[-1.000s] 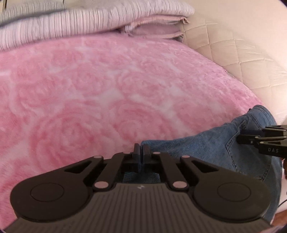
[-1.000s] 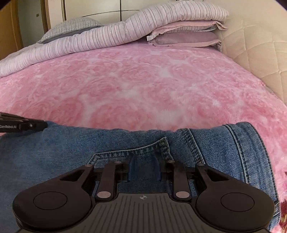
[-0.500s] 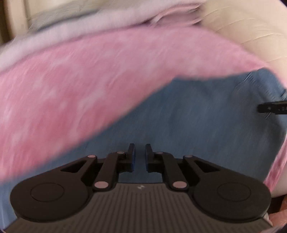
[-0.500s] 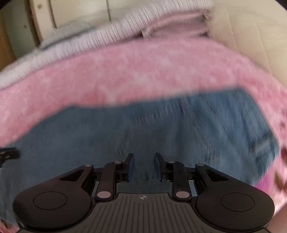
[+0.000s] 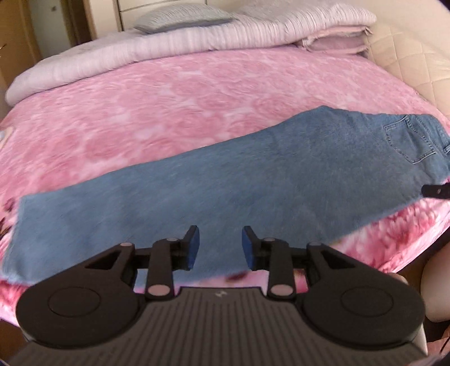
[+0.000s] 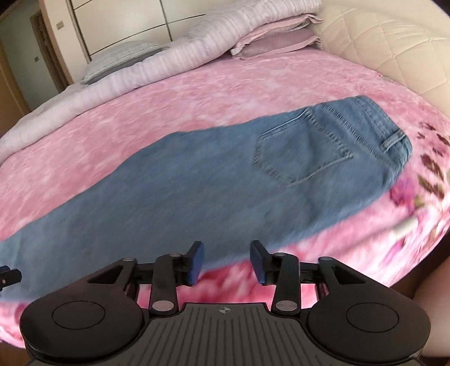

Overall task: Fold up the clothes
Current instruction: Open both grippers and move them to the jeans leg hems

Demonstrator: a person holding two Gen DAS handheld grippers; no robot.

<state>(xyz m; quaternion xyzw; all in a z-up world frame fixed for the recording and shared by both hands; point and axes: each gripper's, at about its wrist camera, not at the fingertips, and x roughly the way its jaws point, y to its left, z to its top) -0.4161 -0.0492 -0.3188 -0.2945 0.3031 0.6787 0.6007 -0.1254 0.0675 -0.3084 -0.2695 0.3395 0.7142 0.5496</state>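
A pair of blue jeans point(image 5: 225, 180) lies flat and long on the pink rose-patterned blanket point(image 5: 168, 93), folded leg on leg, with the waist and back pocket point(image 6: 301, 149) at the right and the hem at the left. My left gripper point(image 5: 220, 247) is open and empty, above the near edge of the legs. My right gripper point(image 6: 226, 263) is open and empty, just off the near edge of the jeans below the seat. The right gripper's tip shows in the left wrist view point(image 5: 436, 191); the left gripper's tip shows in the right wrist view point(image 6: 9, 277).
A striped pale duvet point(image 5: 168, 45) and folded pink pillows point(image 5: 334, 42) lie along the far side of the bed. A quilted cream headboard point(image 6: 393, 36) curves round the right. Wardrobe doors point(image 6: 126, 19) stand behind. The blanket's near edge drops off below the grippers.
Both grippers have let go of the jeans, opened wide and pulled back toward the bed's near edge. The whole length of the jeans now shows, lying flat.
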